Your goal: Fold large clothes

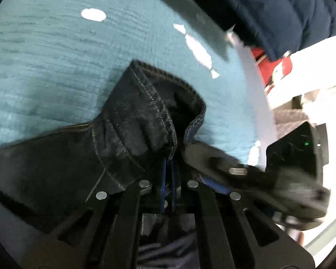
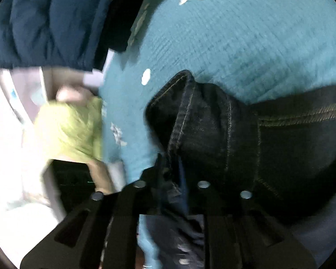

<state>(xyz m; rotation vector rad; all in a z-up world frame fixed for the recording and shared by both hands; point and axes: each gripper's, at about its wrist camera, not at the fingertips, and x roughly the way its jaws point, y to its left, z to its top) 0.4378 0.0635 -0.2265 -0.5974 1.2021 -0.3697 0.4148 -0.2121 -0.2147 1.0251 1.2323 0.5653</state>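
Denim jeans (image 1: 127,121) stretch sideways, hem forward, pinched by left gripper (image 1: 169,157); right gripper's (image 2: 171,170) clasp unclear.

Teal bedspread (image 1: 56,56) lies open ahead; navy quilt (image 1: 280,11) crowds its edge.

Both wrist views angled down, very near the dark jeans (image 1: 132,121); sharing the teal bedspread (image 2: 246,44)

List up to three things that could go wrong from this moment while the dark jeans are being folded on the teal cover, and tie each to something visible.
1. The left gripper pinches only a thin edge of the jeans; it might slip out.
2. At the right gripper, blur hides whether its pads press the denim, so that side may drop.
3. The navy padded garment lies close on the teal cover and could get snagged.
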